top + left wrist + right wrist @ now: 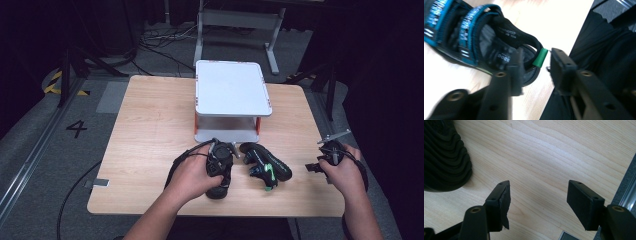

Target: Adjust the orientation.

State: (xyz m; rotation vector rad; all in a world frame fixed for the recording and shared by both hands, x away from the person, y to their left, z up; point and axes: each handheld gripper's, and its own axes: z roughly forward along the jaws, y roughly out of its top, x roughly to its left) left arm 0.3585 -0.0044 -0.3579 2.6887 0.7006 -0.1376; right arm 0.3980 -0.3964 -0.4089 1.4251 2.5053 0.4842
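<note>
**Black sandals near the counter's front edge, left jaws spread at a heel**

Black sandals lie on the pale wood counter, and the work in hand looks like moving them to the white two-tier rack just beyond. The left hand-held gripper sits over the left sandal. In its own view the jaws are spread, with the other sandal's heel and green pull tab lying between them, unpinched. That right sandal lies just beside the left gripper, near the middle. The right hand-held gripper hovers at the counter's right edge, jaws spread over bare wood, with a ribbed sole off to one side.

Judged from this, a pick has yet to be made: the next move calls for settling the left jaws around a heel or strap and closing.

Room is tight near the front edge; the far left of the counter lies open, and the rack's lower shelf faces the sandals.
</note>
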